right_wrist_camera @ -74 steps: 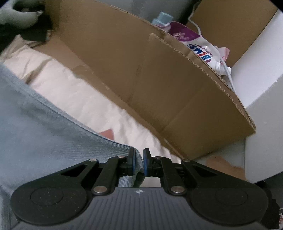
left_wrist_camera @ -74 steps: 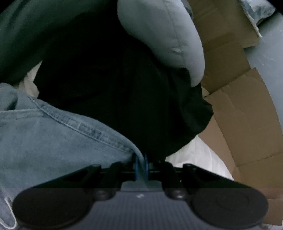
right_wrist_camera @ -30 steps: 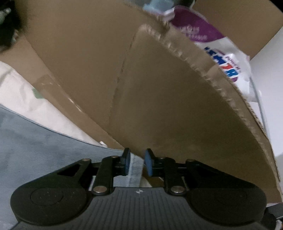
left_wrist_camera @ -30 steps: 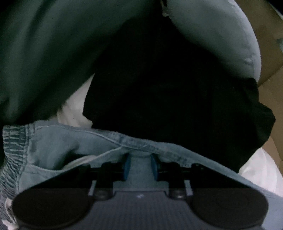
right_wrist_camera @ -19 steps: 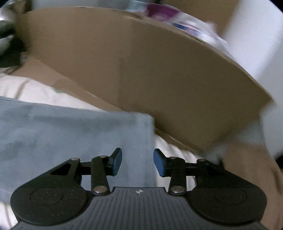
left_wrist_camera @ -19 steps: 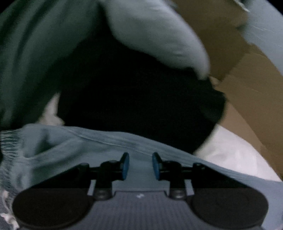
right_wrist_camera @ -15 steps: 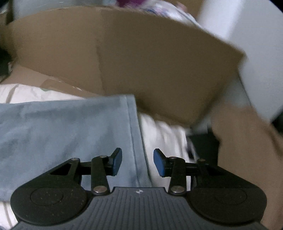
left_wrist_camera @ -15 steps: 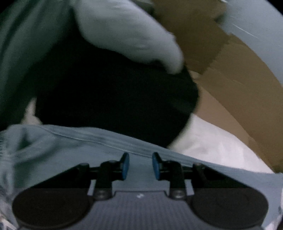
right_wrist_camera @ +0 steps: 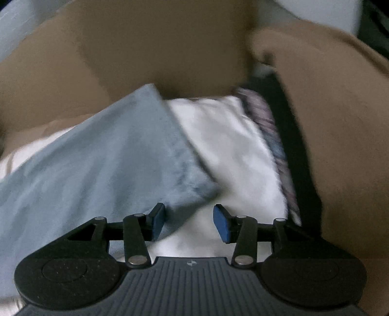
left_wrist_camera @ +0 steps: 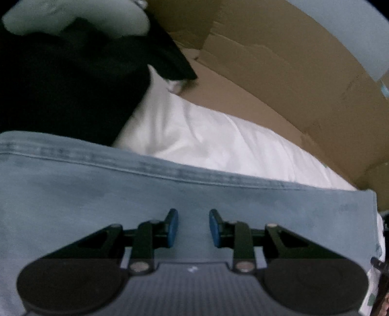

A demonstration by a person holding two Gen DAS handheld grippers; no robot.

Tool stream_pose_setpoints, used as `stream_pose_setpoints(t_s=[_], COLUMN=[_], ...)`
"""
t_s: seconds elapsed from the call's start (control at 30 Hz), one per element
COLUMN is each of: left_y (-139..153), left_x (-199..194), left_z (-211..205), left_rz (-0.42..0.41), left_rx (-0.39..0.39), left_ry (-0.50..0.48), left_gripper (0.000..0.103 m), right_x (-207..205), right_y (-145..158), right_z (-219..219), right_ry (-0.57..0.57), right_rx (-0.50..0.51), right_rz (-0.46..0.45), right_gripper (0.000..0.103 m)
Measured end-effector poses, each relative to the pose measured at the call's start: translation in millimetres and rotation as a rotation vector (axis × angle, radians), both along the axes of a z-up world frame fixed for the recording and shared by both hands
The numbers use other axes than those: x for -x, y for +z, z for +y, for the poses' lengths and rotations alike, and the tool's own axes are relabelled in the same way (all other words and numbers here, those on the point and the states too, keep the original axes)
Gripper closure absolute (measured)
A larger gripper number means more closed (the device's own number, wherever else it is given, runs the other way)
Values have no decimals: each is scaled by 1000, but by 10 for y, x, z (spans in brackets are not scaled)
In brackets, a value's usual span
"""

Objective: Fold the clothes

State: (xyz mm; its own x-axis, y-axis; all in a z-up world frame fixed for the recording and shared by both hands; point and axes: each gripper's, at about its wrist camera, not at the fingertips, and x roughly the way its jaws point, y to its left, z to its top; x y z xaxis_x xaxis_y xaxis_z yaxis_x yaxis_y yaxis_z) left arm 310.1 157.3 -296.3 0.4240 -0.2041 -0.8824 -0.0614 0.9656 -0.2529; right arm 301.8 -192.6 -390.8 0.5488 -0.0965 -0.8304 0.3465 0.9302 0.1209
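Light blue denim jeans (left_wrist_camera: pixel 102 194) lie flat over a white sheet (left_wrist_camera: pixel 206 136). My left gripper (left_wrist_camera: pixel 193 227) hovers over the middle of the denim, open, with a clear gap between its blue pads and no cloth pinched. In the right wrist view the same jeans (right_wrist_camera: pixel 104 155) end in a corner near my right gripper (right_wrist_camera: pixel 189 222). Its jaws are opening, and the cloth's corner lies loose under the left pad (right_wrist_camera: pixel 158 218) without being squeezed.
A black garment (left_wrist_camera: pixel 68 80) and a pale grey one (left_wrist_camera: pixel 73 17) lie beyond the jeans at the left. Brown cardboard walls (left_wrist_camera: pixel 279 63) ring the sheet. In the right wrist view a tan cloth (right_wrist_camera: pixel 340 121) and a striped fabric edge (right_wrist_camera: pixel 272 131) lie to the right.
Both grippers let go of the denim and opened. The jeans now lie flat on the sheet. Both views swung sideways across the cloth; the right one rolled markedly.
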Motion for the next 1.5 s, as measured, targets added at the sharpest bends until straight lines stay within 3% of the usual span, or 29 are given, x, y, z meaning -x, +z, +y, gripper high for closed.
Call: stream_pose_setpoints(t_s=[0.17,0.3,0.37,0.47,0.57,0.73,0.87,1.07,1.2,1.33,1.5], left_y=[-76,-163,-194,-223,-234,-282,-273,-410,-395,-388,-341], left_x=[8,13,3,-18,-59,-172,-254,-473,-539,-465,-267], left_z=[-61,-69,-61,-83,-67,-121,-210,-331,-425,-524,-690], left_rz=[-2,4,3,-4,-15,-17,-32,-17,-28,-27,-36], left_rx=[-7,2,1,1,-12,-22,-37,-64,-74,-69,-77], left_ry=[-12,4,3,-20,-47,-60,-94,-119,-139,-180,-261], left_gripper=[71,70,70,70,70,70,70,70,65,61,60], right_x=[12,-108,-110,-25,65,80,127,70,97,119,252], right_y=[33,-59,-67,-8,75,4,140,-103,-83,12,266], right_z=[-95,-175,-192,-238,-165,-168,-120,-108,-78,-25,161], right_ry=[-48,-116,-112,-96,-74,-110,-107,-113,-140,-163,-127], right_rx=[-116,-200,-174,-131,-69,-63,-35,-13,-25,-2,100], right_rz=[-85,-58,-62,-69,-96,-83,-124,-70,-53,-25,-97], right_gripper=[52,54,86,95,96,96,96,96,95,80,75])
